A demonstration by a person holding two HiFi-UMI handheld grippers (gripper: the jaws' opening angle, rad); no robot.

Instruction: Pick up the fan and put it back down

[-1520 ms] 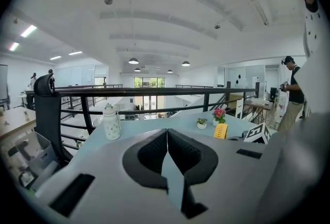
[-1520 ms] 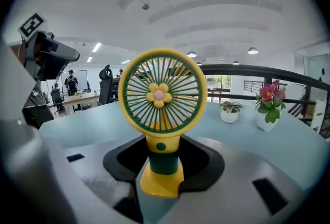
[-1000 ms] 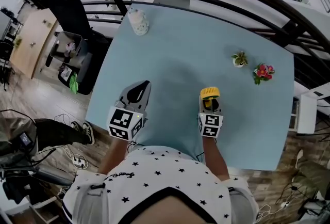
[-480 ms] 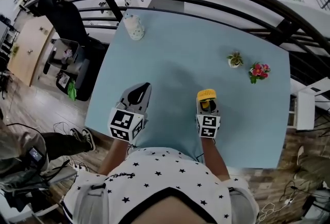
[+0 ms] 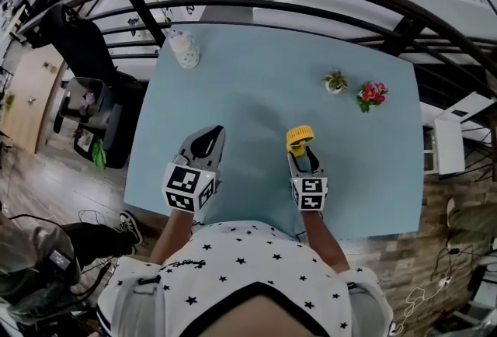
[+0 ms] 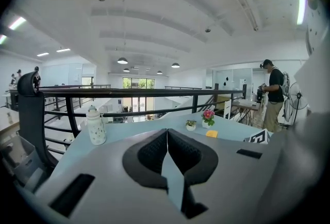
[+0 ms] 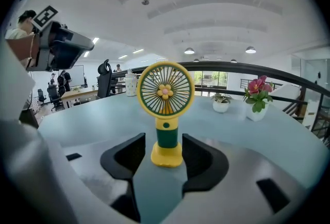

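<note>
Both forearms reach out from the star-print shirt (image 5: 233, 258), each ending in a marker cube at the near edge of the pale blue table (image 5: 256, 71). The left gripper (image 5: 208, 140) hovers over the near-left part of the table, nose tipped a little downward. In its own view the black fingers (image 6: 152, 153) are pressed together with nothing between them.

Over to the right gripper (image 5: 301, 161). It's aimed forward across the table, angled gently down, and its jaws have just been opening. They now stand spread on either side of the fan (image 7: 165, 91). The dark fingers (image 7: 129, 156) flank the fan's foot without clamping it. A slim gap shows on one side, and the other pad sits just beside the base.

And the fan itself stands upright on the table, on its own foot, right between those fingertips. It's a small handheld one with a round yellow rim, a green grille with fine spokes, a little flower at the hub, a green neck with a button and a chunky yellow base. From the head view it shows as a yellow disc (image 5: 299, 135) at the tip of the right gripper.

Further out on the table, a small green potted plant (image 5: 335, 82) and a pink-flowered pot (image 5: 371, 92) stand side by side. A white patterned bottle (image 5: 185, 48) sits well apart at the far-left corner.
</note>
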